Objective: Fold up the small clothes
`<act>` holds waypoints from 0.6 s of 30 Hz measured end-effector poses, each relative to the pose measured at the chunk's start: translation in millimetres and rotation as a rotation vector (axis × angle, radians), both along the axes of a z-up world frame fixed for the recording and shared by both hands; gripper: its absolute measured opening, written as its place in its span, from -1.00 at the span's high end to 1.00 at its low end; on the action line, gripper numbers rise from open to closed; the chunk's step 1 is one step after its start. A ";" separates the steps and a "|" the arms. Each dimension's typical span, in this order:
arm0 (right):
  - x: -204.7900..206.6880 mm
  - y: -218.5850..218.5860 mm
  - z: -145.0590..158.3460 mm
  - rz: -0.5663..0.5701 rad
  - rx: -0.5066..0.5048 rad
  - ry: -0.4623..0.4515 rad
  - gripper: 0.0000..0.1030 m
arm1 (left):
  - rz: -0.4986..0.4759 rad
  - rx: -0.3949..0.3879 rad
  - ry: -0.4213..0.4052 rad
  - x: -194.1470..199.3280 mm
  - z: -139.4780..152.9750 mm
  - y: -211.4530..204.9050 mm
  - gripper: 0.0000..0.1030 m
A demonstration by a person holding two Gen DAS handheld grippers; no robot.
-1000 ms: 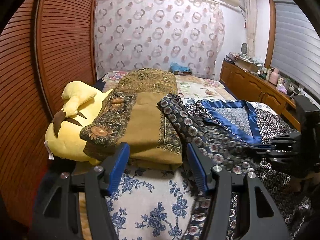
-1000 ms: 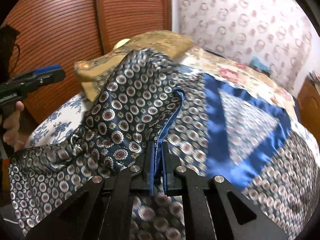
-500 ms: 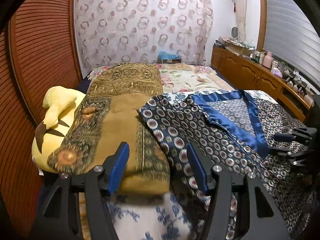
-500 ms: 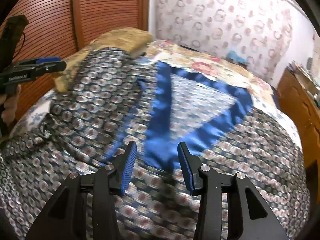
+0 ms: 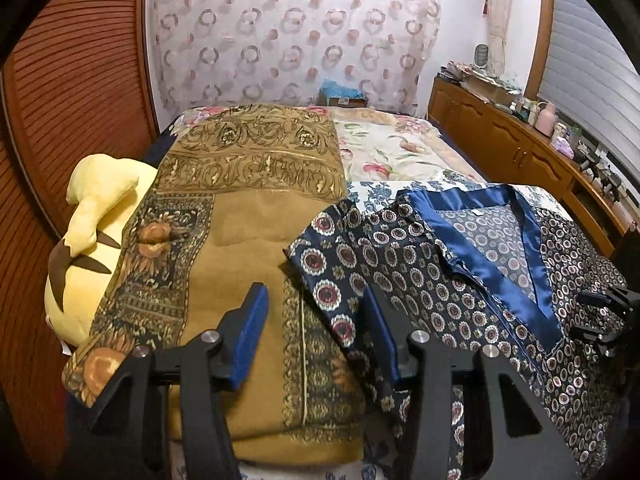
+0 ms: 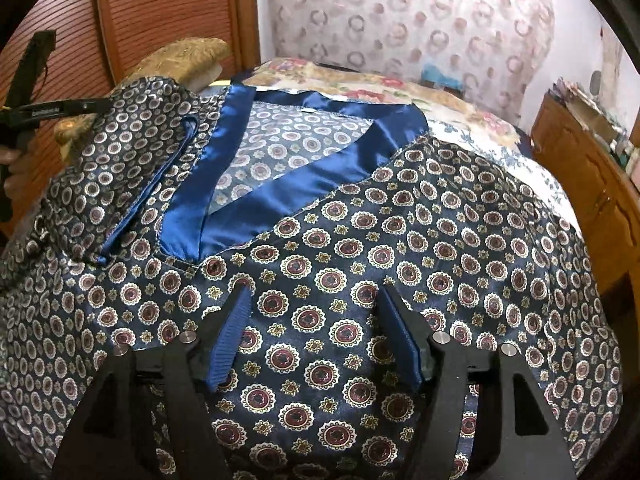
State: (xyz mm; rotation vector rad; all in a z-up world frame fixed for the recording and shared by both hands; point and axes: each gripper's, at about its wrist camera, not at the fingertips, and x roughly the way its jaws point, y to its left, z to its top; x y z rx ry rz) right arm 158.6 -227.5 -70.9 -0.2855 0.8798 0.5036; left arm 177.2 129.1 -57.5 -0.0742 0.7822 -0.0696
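Note:
A dark blue patterned satin top with a bright blue V-neck band lies spread on the bed; it also shows in the left wrist view. Its left sleeve is folded in over the body. My right gripper is open and empty just above the top's front. My left gripper is open and empty, above the sleeve edge and the ochre blanket. The right gripper shows at the right edge of the left wrist view, and the left one at the left edge of the right wrist view.
A folded ochre blanket lies left of the top, with a yellow plush toy beside it against a slatted wooden wardrobe. A floral bedspread extends behind. A wooden dresser with small items runs along the right.
My right gripper let go of the sleeve edge, opened and drew back over the top's front. The sleeve now lies folded in. My left gripper rose and shifted forward, still open.

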 end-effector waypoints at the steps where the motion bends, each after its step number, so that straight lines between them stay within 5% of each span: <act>1: -0.1 1.1 -0.4 0.003 -0.004 0.000 -0.41 | -0.003 0.001 0.002 2.5 0.2 -1.3 0.09; 7: 0.7 3.7 -2.1 0.008 -0.007 0.004 -0.53 | -0.012 -0.004 0.023 16.8 1.2 -2.1 0.24; 14: 1.8 3.9 -3.2 0.004 -0.012 0.001 -0.56 | -0.020 0.014 0.040 23.1 1.2 -4.5 0.96; 18: 1.7 4.3 -3.1 0.004 -0.012 0.001 -0.57 | 0.002 0.061 -0.009 21.1 15.1 -7.2 0.99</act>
